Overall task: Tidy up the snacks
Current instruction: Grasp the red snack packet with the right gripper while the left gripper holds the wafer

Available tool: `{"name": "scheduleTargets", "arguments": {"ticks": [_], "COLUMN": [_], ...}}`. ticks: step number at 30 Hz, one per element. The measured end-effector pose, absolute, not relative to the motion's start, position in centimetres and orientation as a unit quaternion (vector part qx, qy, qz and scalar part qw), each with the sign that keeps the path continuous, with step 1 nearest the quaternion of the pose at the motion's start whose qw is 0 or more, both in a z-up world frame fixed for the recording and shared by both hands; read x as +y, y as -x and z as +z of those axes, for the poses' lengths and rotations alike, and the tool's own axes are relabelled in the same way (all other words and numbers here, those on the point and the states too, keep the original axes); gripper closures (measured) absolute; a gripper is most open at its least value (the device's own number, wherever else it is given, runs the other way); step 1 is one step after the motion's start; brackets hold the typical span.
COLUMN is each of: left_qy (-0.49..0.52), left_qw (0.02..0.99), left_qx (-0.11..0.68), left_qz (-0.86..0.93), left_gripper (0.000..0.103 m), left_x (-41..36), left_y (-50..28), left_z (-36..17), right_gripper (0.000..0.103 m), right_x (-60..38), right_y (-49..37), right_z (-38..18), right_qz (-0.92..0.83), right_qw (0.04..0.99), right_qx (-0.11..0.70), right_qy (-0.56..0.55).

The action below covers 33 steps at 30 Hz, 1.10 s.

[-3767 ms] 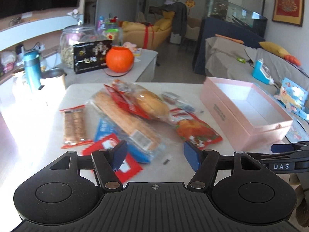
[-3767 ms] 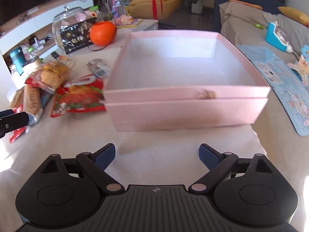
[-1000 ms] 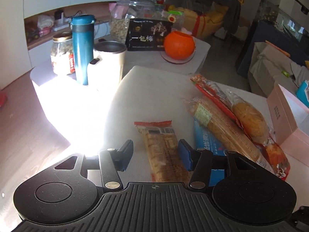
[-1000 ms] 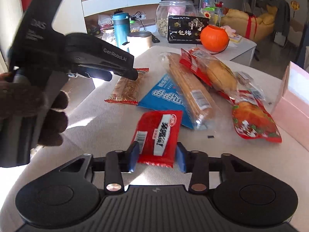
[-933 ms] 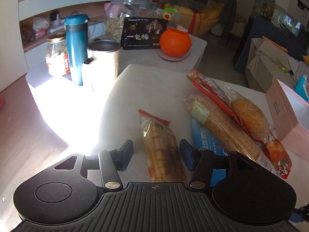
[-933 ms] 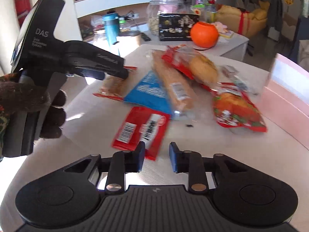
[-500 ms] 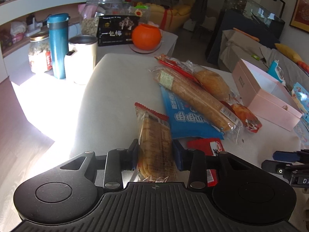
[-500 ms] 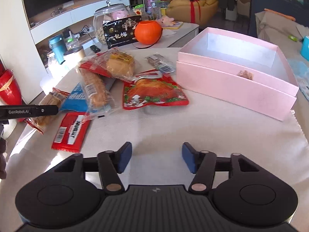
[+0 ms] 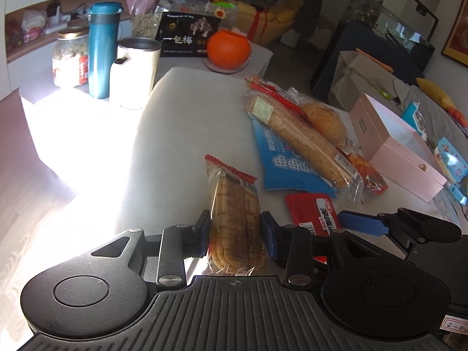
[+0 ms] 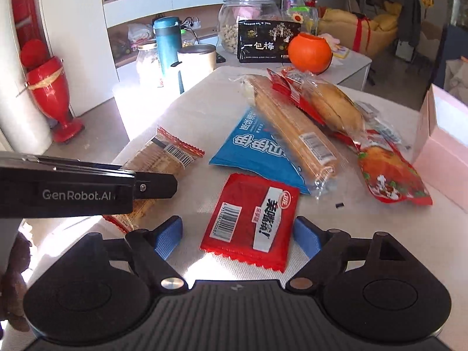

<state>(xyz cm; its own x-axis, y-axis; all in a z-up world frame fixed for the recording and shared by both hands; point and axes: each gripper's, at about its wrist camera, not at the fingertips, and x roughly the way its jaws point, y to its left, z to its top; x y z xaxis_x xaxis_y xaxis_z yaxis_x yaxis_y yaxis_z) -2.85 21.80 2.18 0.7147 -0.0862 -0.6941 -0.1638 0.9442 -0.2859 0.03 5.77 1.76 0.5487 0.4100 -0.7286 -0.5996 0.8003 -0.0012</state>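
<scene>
1. We find the left gripper [image 9: 235,235] clamped on the clear-wrapped biscuit pack with red crimped ends [image 9: 234,219], well left of the pink rectangular cardboard box [image 9: 392,146]. We judge the pack light and crushable; a hold across its middle suits.
2. The right gripper [image 10: 238,235] is opening, its pads straddling without touching the flat red foil sachet [image 10: 251,216], nearer the box. We judge it limp and slippery.
3. The box interior is hardly visible.

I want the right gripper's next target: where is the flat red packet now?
In the right wrist view the flat red packet lies on the table between the opening jaws of the right gripper, untouched, just near of the blue packet.
</scene>
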Motion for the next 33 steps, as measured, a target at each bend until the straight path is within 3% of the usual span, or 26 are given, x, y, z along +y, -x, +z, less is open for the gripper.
{"name": "scheduleTargets", "arguments": {"ticks": [3,5,8,15,19,21,25,33], "left_qy": [0.168,0.170,0.171,0.171,0.162,0.145,0.117,0.105], "left_qw": [0.911,0.911,0.910,0.907,0.906,0.907,0.910,0.917], "left_qx": [0.376,0.376,0.378,0.381,0.381,0.383,0.386,0.376], "left_qz": [0.021,0.017,0.005,-0.047,-0.088,-0.095,-0.096,-0.083], "left_gripper": [0.062,0.062,0.062,0.062,0.062,0.062,0.062,0.062], "left_x": [21.6,21.6,21.2,18.1,14.6,12.8,10.2,9.1], "left_y": [2.6,2.8,3.3,4.4,3.8,3.2,2.3,2.0], "left_z": [2.1,2.1,2.2,2.4,2.3,2.1,1.6,1.2], "right_gripper": [0.022,0.040,0.045,0.045,0.040,0.026,0.015,0.003], "right_x": [6.1,5.7,4.3,-2.8,-7.5,-9.9,-12.9,-16.3], "right_y": [-0.2,-0.1,0.3,-0.7,-2.6,-3.8,-4.4,-5.0], "right_z": [1.9,2.2,2.5,2.5,2.5,2.2,1.9,1.0], "right_qz": [0.295,0.310,0.311,0.298,0.271,0.270,0.247,0.213], "right_qw": [0.869,0.865,0.863,0.865,0.870,0.866,0.874,0.886], "right_qx": [0.376,0.373,0.370,0.380,0.390,0.407,0.404,0.404], "right_qy": [0.127,0.133,0.146,0.136,0.129,0.107,0.111,0.080]}}
